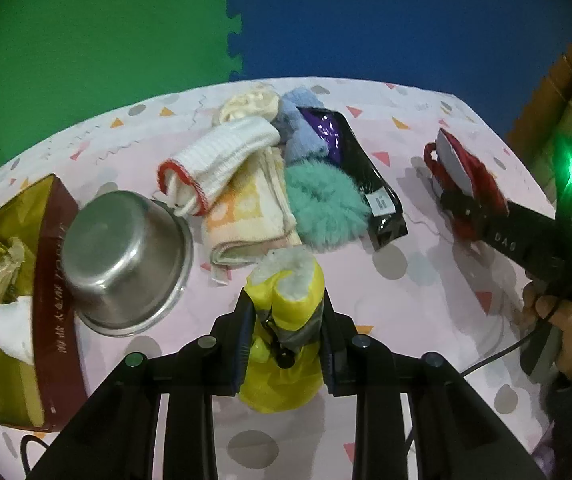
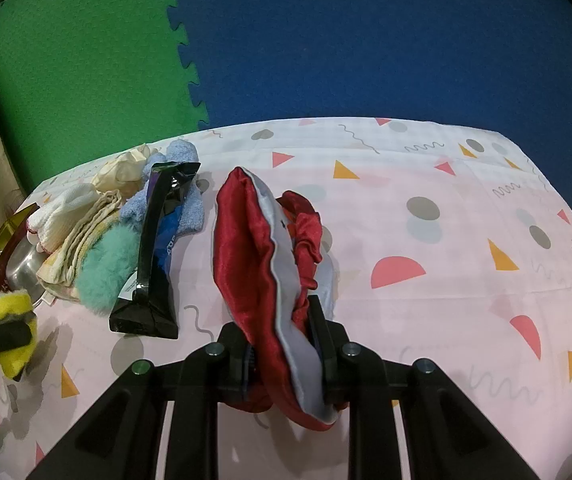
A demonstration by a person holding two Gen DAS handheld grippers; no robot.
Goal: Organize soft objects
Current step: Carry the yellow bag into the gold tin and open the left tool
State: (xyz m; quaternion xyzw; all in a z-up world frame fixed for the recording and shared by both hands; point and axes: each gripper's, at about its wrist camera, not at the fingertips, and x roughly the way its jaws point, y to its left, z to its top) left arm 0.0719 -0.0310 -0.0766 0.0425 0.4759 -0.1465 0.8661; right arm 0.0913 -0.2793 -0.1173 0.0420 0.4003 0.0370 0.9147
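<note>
Yellow fleece-lined slipper (image 1: 286, 316) is being pinched by the left tool (image 1: 284, 344) above the table (image 1: 426, 300); the right tool (image 2: 286, 344) is pinching a red satin pouch (image 2: 254, 252). Slippery satin could be slipping free from so shallow a grip.

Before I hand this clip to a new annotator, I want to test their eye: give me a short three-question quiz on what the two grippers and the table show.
1. True or false: the left gripper is shut on the yellow fleece-lined soft item.
2. Multiple choice: the right gripper holds A) the fluffy teal pom-pom scrunchie, B) the red satin pouch with grey lining, C) the glossy black plastic packet.
3. Fill in: the upturned stainless-steel bowl leans against the dark red ____ at the table's left.

Key: 1 true; 2 B; 3 box.
</note>
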